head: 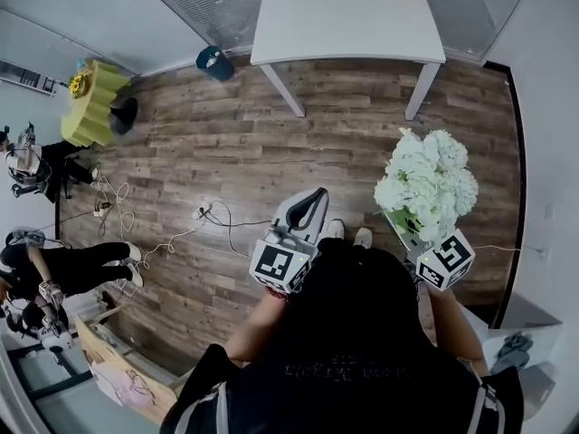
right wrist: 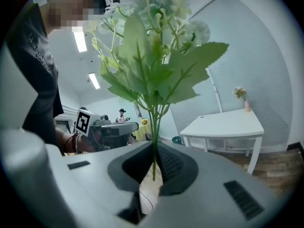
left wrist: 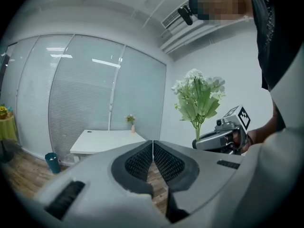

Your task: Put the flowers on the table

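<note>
Right tongs [right wrist: 153, 161] clamp the flowers [head: 427, 181] by the stems, upright for carrying. Left tongs [left wrist: 152, 151] closed, empty; counter [head: 348, 16] well ahead.

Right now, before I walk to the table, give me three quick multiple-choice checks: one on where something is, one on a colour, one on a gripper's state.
1. Where is the big bunch of flowers?
A) on the white table
B) on the floor
C) in the right gripper

2. What colour are its blooms?
A) white
B) red
C) purple

3. The fingers of the left gripper are:
A) wide open
B) shut with nothing between
C) shut on a stem

Answers:
1 C, the stem runs down between that gripper's fingers.
2 A, the flower heads are white.
3 B, its fingers meet and hold nothing.
</note>
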The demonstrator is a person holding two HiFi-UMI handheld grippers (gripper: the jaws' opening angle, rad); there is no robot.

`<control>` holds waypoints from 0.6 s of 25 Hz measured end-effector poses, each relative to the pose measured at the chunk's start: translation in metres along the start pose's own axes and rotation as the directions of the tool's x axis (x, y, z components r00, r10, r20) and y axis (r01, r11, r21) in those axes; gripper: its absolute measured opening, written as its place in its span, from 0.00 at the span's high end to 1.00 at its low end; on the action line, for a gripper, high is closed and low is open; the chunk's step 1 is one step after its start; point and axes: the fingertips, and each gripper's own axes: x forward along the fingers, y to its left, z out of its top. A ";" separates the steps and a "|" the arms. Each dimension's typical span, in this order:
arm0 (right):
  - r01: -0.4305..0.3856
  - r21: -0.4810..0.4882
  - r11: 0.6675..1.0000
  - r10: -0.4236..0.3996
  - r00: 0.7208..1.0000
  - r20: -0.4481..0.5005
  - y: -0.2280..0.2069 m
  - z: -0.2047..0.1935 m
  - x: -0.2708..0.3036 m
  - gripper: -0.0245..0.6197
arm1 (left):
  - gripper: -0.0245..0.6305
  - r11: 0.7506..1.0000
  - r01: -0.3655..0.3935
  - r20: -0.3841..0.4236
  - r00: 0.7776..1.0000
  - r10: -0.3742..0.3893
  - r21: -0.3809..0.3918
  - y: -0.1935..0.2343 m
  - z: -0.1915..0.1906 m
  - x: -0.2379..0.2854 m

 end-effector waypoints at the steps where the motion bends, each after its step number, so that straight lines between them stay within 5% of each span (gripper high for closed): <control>1: 0.003 0.005 1.000 -0.003 1.000 0.004 -0.005 -0.001 -0.003 0.90 | 0.93 1.000 0.001 -0.004 1.000 -0.001 0.002 -0.003 -0.001 0.004; 15: 0.061 0.020 0.998 -0.061 0.998 0.002 -0.055 0.006 -0.012 0.90 | 0.93 1.000 -0.018 0.009 1.000 0.019 -0.018 0.019 0.002 0.040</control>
